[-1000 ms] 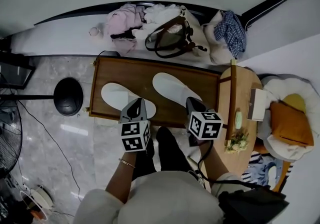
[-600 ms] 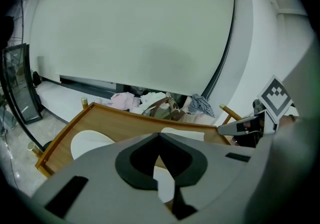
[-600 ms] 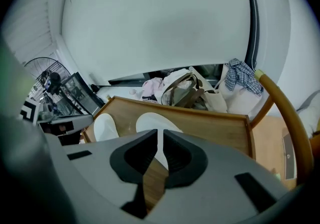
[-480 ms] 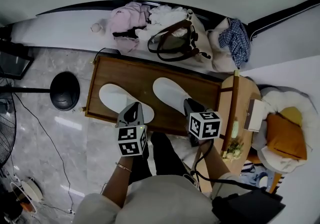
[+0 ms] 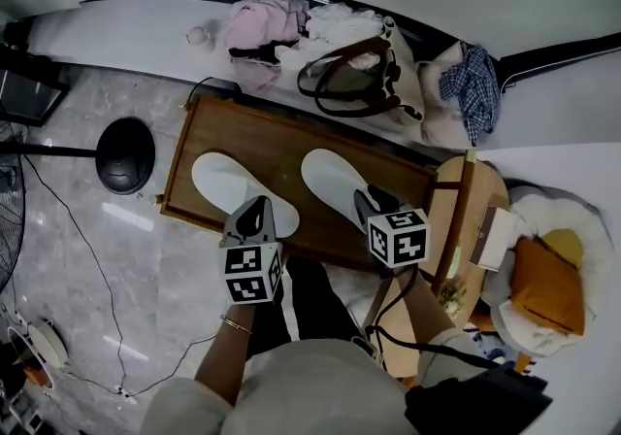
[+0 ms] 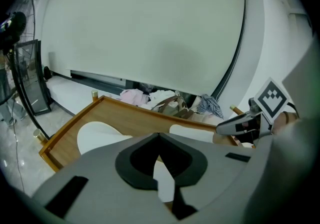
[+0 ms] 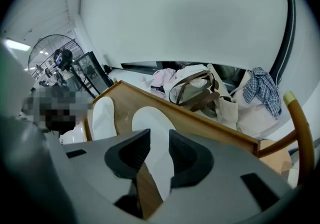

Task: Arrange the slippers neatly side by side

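Two white slippers lie roughly side by side on a wooden tray (image 5: 262, 137), toes pointing away from me. My left gripper (image 5: 254, 217) sits at the heel of the left slipper (image 5: 223, 183). Its jaws (image 6: 159, 135) are closed tip to tip, with the slipper's white edge showing in the gap behind them. My right gripper (image 5: 374, 205) is at the heel of the right slipper (image 5: 330, 179). Its jaws (image 7: 159, 135) have just been opening and stand apart. The right slipper (image 7: 150, 123) lies between and beyond them, and the pads do not press on it.
A brown-handled bag (image 5: 354, 83) and piles of clothes (image 5: 262, 20) lie behind the tray. A round black lamp base (image 5: 124, 153) stands to the left, with cables on the floor. A wooden chair (image 5: 466, 200) stands close on the right. The person's legs are just before the tray.
The right gripper's jaws went from shut on the right slipper's heel to apart, and the gripper rolled and dropped slightly. The left gripper and both slippers stayed about where they were.
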Demonstrator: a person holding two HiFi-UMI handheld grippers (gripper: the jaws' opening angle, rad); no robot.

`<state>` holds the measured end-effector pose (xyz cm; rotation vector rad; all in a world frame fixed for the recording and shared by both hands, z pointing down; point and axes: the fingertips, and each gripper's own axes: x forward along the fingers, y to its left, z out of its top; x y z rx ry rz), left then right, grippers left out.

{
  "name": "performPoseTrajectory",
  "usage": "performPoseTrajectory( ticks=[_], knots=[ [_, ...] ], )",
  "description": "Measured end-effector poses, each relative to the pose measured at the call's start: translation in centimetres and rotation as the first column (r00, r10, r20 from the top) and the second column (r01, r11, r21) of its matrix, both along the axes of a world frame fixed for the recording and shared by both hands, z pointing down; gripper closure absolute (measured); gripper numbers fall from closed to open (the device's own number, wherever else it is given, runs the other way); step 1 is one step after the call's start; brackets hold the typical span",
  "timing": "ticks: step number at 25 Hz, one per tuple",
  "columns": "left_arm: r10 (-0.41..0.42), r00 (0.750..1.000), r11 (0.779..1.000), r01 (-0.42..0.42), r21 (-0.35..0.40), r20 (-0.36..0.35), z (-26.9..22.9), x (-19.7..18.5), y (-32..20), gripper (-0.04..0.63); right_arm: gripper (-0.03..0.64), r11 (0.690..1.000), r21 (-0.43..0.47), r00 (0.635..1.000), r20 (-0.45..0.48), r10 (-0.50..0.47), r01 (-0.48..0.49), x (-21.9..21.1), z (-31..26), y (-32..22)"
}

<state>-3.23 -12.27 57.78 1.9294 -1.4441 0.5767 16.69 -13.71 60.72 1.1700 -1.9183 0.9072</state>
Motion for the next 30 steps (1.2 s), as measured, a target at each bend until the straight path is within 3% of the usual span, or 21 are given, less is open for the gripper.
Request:
performPoseTrajectory(
  ticks=[8,15,22,30],
  knots=[
    [-0.039,0.999,0.999,0.039,-0.006,0.018,0.1,-0.7,0.5,0.581,0.439,0.972,-0.004,0.970,-0.072,-0.233,0.234,-0.7,1.7,-0.7],
    [-0.042,0.999,0.999,0.042,-0.016,0.030,0.4,-1.0,1.1,0.581,0.436,0.931,-0.022,0.924,-0.118,-0.364,0.364,-1.3,3.8,-1.1],
    [-0.050,0.998,0.998,0.051,-0.023,0.034,0.7,-1.3,1.5,0.581,0.441,0.926,-0.042,0.920,-0.106,-0.378,0.375,-1.6,4.7,-1.3],
    [-0.060,0.997,0.998,0.061,-0.024,0.041,0.7,-1.6,1.9,0.581,0.536,0.935,-0.042,0.927,-0.125,-0.354,0.352,-1.3,5.0,-1.1]
  ],
)
